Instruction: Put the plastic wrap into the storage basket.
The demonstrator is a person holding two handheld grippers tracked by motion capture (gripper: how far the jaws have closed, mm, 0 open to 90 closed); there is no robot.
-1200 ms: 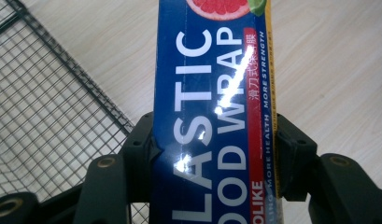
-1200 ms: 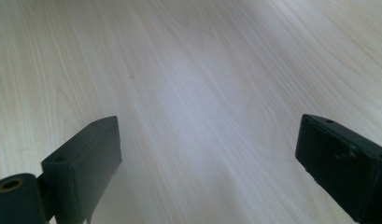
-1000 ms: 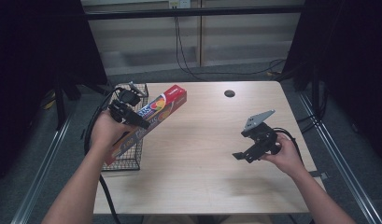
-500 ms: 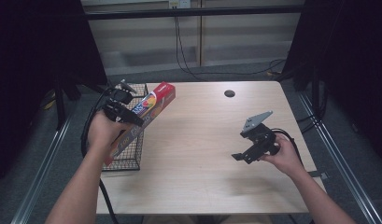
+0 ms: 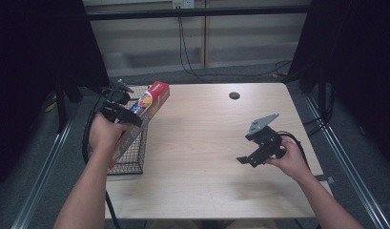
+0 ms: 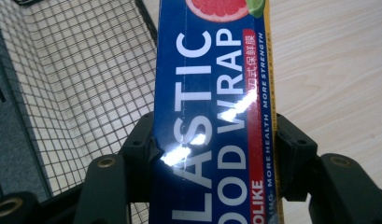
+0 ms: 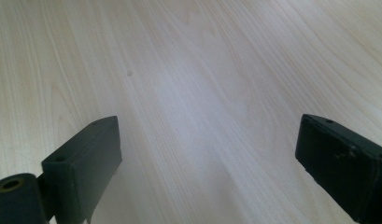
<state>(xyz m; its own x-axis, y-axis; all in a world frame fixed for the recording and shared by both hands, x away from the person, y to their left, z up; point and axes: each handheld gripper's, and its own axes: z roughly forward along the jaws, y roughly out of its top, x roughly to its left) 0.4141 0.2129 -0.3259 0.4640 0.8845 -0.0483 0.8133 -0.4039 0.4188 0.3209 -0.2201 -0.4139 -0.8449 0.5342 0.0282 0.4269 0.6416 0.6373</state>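
A long plastic food wrap box point(image 5: 147, 106), blue and red with fruit pictures, is held tilted over the black wire basket point(image 5: 133, 157) at the table's left edge. My left gripper point(image 5: 117, 112) is shut on the box point(image 6: 216, 116), its jaws pressing both long sides. The box's lower end dips into the basket while its red end points up and to the right. My right gripper point(image 5: 247, 160) hovers open over bare wood at the right side of the table, its jaws point(image 7: 212, 163) wide apart with nothing between them.
The wooden table point(image 5: 207, 143) has a small dark round hole point(image 5: 234, 95) near its far edge. The basket's mesh floor point(image 6: 76, 84) shows beside the box. Cables trail from both grippers, and dark curtains flank the table.
My left gripper has carried the box leftward, off the table's middle and over the basket, tilting it more steeply. The right gripper has hardly moved.
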